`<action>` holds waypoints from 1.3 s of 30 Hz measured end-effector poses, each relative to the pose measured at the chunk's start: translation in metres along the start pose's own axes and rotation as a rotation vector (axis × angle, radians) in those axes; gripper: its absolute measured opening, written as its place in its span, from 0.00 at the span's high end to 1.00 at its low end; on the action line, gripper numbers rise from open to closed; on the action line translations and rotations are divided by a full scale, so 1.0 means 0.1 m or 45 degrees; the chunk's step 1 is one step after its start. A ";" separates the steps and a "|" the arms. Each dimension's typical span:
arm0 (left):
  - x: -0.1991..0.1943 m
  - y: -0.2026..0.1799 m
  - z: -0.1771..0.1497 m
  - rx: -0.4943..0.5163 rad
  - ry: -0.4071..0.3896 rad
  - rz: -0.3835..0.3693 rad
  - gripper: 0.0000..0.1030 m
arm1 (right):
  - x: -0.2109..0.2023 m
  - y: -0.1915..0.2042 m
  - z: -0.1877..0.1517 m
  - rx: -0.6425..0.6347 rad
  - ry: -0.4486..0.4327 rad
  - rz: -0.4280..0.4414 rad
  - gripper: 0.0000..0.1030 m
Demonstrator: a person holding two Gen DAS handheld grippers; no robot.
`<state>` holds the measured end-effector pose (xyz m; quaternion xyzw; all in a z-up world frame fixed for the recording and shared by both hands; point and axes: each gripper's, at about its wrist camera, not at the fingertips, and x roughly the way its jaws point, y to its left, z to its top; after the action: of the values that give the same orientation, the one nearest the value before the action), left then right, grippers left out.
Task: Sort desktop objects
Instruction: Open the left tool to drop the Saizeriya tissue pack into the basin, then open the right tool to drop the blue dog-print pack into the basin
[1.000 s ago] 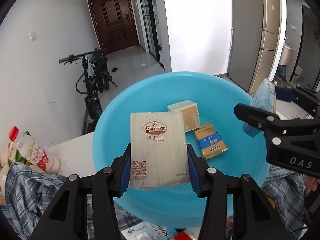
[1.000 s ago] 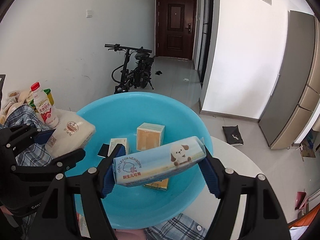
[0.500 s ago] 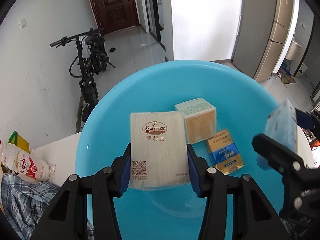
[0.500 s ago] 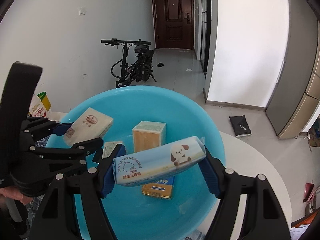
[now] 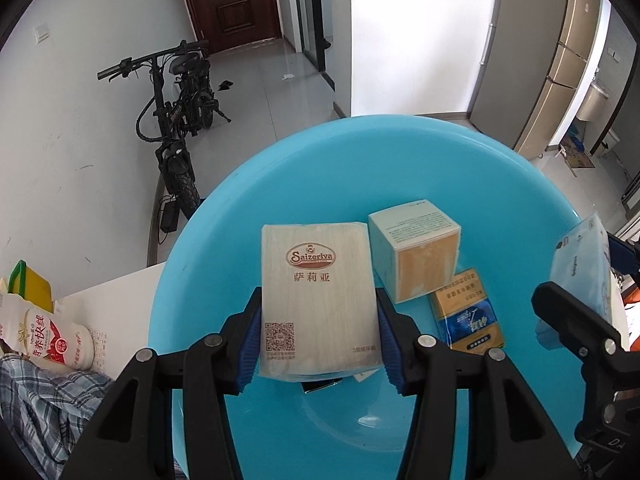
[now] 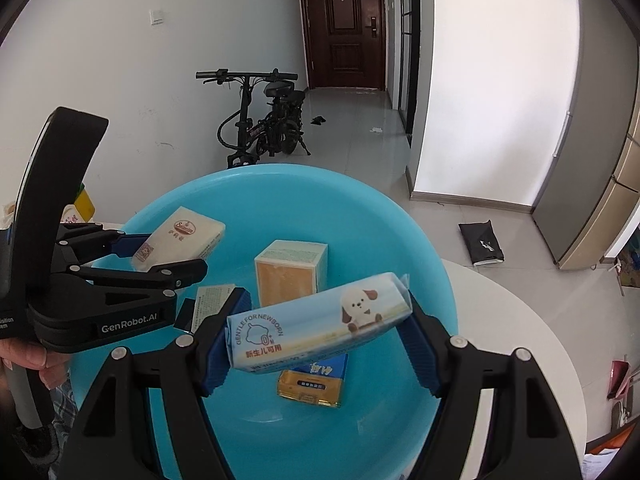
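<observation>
My left gripper (image 5: pixel 318 344) is shut on a beige Saizeriya tissue pack (image 5: pixel 318 292) and holds it above the blue basin (image 5: pixel 280 184). My right gripper (image 6: pixel 320 340) is shut on a pale blue puppy tissue pack (image 6: pixel 316 328), also above the basin (image 6: pixel 420 248). The basin holds a mint-and-orange box (image 5: pixel 416 252), a gold-and-blue flat pack (image 5: pixel 468 316), a white card (image 6: pixel 210 304) and a small dark item. The left gripper with its pack (image 6: pixel 180 236) shows at the left of the right wrist view; the right gripper's pack (image 5: pixel 580 256) shows at the right of the left wrist view.
A milk bottle (image 5: pixel 56 340), a green-capped container (image 5: pixel 28 288) and plaid cloth (image 5: pixel 48 412) lie left of the basin on the white table (image 5: pixel 120 300). A bicycle (image 5: pixel 176 120) stands on the floor beyond. The table's rounded edge (image 6: pixel 532 320) is at the right.
Both grippers have moved forward and lower over the basin, each still holding its tissue pack. The basin's contents have not moved.
</observation>
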<state>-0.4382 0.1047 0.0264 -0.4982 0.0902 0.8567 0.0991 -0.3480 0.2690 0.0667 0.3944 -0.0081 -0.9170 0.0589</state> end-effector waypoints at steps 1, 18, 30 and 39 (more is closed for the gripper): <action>0.01 0.01 0.01 -0.004 0.005 -0.002 0.48 | 0.01 0.00 0.00 -0.001 0.001 0.001 0.31; -0.20 0.02 0.10 -0.024 -0.118 0.007 0.19 | 0.02 0.04 -0.03 -0.038 0.014 -0.014 0.30; -0.18 -0.05 -0.08 0.025 -0.083 0.045 0.19 | 0.16 0.05 -0.01 -0.061 0.075 -0.044 0.30; -0.24 -0.04 -0.22 0.054 -0.085 0.044 0.19 | 0.27 -0.03 0.09 0.031 0.129 0.004 0.30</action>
<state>-0.4074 0.1013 0.0369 -0.4654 0.1135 0.8723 0.0976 -0.3734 0.2690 0.0530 0.4412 -0.0170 -0.8955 0.0560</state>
